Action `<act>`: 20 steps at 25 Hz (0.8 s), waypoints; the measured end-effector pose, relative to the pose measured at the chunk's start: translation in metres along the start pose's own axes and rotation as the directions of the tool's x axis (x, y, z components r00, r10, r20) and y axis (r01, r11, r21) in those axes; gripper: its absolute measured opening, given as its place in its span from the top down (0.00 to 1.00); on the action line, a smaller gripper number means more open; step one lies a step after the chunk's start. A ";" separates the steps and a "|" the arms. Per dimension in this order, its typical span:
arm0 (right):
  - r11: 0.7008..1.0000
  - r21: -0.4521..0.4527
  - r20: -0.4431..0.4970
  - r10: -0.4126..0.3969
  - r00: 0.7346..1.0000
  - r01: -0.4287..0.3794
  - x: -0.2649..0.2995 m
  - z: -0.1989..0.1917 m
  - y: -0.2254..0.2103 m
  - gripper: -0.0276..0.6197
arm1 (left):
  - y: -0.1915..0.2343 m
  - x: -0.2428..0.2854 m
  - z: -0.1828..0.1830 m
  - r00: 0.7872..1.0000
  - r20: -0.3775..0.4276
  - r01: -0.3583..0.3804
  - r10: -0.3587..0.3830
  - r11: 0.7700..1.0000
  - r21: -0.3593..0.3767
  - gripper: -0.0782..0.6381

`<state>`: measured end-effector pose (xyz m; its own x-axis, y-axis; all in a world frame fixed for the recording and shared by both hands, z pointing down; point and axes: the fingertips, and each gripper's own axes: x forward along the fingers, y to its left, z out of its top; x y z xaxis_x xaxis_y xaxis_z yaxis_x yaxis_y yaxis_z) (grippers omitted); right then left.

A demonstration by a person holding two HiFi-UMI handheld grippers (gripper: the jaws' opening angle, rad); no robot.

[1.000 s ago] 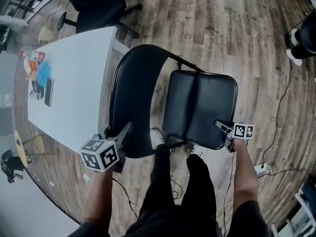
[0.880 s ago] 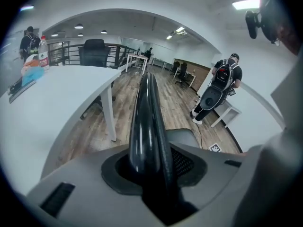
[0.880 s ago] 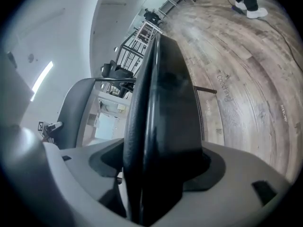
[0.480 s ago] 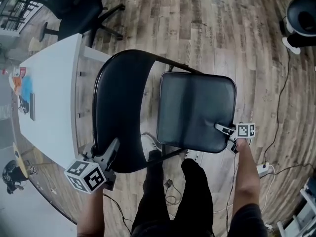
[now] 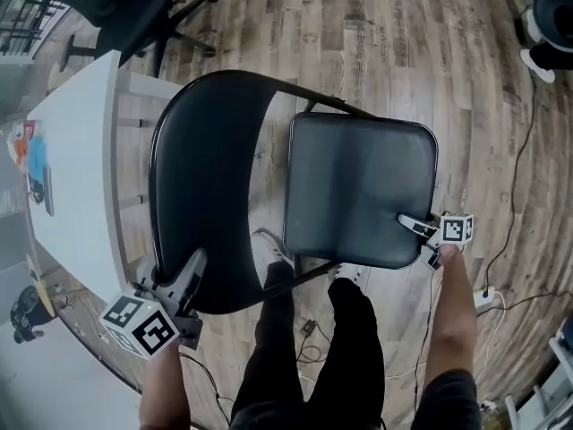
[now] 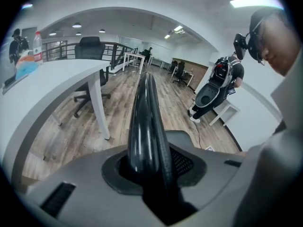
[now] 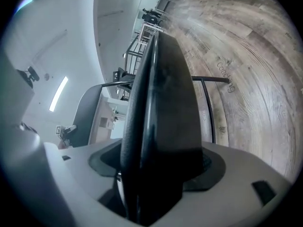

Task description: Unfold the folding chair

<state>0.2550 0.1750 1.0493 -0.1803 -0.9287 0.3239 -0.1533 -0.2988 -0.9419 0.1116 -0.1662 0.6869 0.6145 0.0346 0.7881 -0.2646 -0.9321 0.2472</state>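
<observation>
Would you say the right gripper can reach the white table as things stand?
Probably not: the right gripper grips the chair seat, and the backrest stands between it and the white table.

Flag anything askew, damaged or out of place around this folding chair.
Nothing stands out. The left hand-held gripper clamps the backrest at its rim, and the right hand-held gripper clamps the seat at its near corner. No damage or spill shows.

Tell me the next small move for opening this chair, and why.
Probably press the seat down with the right gripper while the left gripper steadies the backrest. Both grippers are clamped on those parts. Seat and backrest already stand apart, with floor showing between them. Whether the seat has bottomed out isn't visible.
</observation>
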 end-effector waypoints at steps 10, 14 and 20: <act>0.986 -0.075 -0.048 -0.156 0.987 0.152 -0.039 -0.001 -0.011 0.39 | 0.001 -0.036 0.017 0.995 0.073 -0.077 0.075 0.996 0.033 0.64; 0.933 -0.150 0.114 -0.311 0.943 0.326 -0.091 0.023 0.009 0.40 | 0.001 -0.083 0.032 0.968 0.155 -0.227 0.198 0.953 0.199 0.61; 0.749 -0.469 0.402 -0.291 0.868 0.468 -0.109 -0.002 0.193 0.41 | -0.068 -0.129 0.058 0.943 0.301 -0.233 0.140 0.925 0.301 0.61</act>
<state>0.2434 0.2185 0.8320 0.2784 -0.8076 0.5198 -0.6551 -0.5555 -0.5122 0.0931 -0.1279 0.5361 0.7664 -0.2062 0.6083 -0.1645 -0.9785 -0.1244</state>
